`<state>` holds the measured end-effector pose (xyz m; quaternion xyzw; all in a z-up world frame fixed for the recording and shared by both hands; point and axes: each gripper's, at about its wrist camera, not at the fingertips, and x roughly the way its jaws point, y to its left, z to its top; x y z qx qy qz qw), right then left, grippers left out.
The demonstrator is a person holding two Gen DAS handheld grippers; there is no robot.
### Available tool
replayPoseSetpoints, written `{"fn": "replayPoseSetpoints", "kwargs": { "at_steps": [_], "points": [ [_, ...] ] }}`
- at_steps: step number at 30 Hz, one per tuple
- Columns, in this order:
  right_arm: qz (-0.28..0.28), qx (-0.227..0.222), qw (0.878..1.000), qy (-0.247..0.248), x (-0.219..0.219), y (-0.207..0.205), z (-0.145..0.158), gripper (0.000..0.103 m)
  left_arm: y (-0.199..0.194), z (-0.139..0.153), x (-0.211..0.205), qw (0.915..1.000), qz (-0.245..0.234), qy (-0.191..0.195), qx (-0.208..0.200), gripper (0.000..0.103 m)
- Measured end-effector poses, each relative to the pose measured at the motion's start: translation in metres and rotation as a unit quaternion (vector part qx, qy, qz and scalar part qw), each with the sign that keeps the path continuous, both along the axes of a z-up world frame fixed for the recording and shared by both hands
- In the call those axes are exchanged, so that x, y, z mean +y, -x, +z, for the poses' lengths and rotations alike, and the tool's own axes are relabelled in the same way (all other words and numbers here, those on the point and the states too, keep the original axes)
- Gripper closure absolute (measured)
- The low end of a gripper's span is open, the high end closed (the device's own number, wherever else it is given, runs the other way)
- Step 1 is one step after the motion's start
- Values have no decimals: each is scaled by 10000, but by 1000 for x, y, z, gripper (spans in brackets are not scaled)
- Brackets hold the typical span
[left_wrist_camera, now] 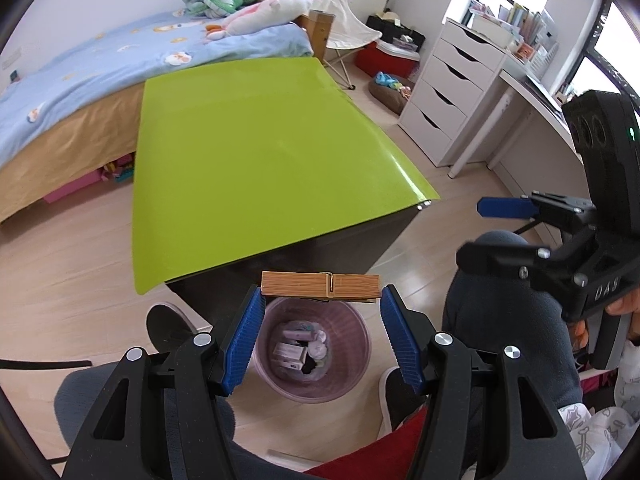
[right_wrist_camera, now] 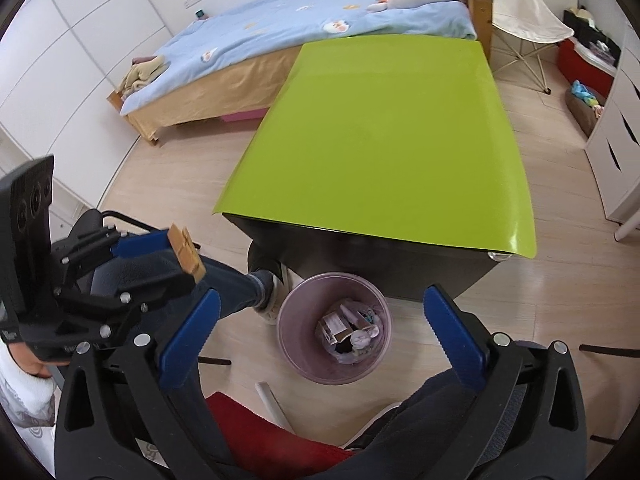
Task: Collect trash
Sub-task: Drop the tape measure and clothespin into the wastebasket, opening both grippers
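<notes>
My left gripper [left_wrist_camera: 322, 294] is shut on a wooden clothespin [left_wrist_camera: 320, 286], held crosswise between its blue fingertips, directly above a pink mesh trash bin [left_wrist_camera: 348, 380] on the floor. The bin holds several small boxes and crumpled wrappers [left_wrist_camera: 302, 350]. In the right wrist view the clothespin [right_wrist_camera: 186, 252] shows at the left in the left gripper, and the bin [right_wrist_camera: 296, 344] sits below centre. My right gripper [right_wrist_camera: 320, 316] is open and empty, above and near the bin. It also shows at the right of the left wrist view [left_wrist_camera: 492, 228].
A table with a lime-green top [left_wrist_camera: 248, 160] stands just beyond the bin. A bed [left_wrist_camera: 80, 80] with blue bedding lies behind it. A white drawer unit [left_wrist_camera: 448, 92] and a folding chair [left_wrist_camera: 348, 28] are at the right. The person's legs [left_wrist_camera: 508, 320] flank the bin.
</notes>
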<state>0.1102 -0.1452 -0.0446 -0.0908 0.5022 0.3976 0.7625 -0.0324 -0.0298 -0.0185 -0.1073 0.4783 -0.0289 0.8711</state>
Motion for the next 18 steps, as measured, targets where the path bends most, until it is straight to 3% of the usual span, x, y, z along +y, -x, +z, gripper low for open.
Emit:
{"fn": "replayPoseSetpoints", "kwargs": {
  "at_steps": [6,7,8,10,18],
  "points": [
    [-139,-21,9999,-73,-8,-6,4,3,-3,-1,-12,9997,-215,45,43,44],
    [-155,-27,9998,-81,-10,-6,5,3,-3,-2,-13,9997,-224,32,57,41],
    [-172,-31,9998,-87,-11,-7,5,3,-3,-2,-14,9997,-227,34,57,30],
    [-192,-43,9998,-95,-11,-7,6,3,-4,-2,-13,9998,-205,73,19,21],
    [-190,-112,9998,-26,-11,-6,6,3,-5,-2,-7,10000,3,33,-9,7]
  ]
}}
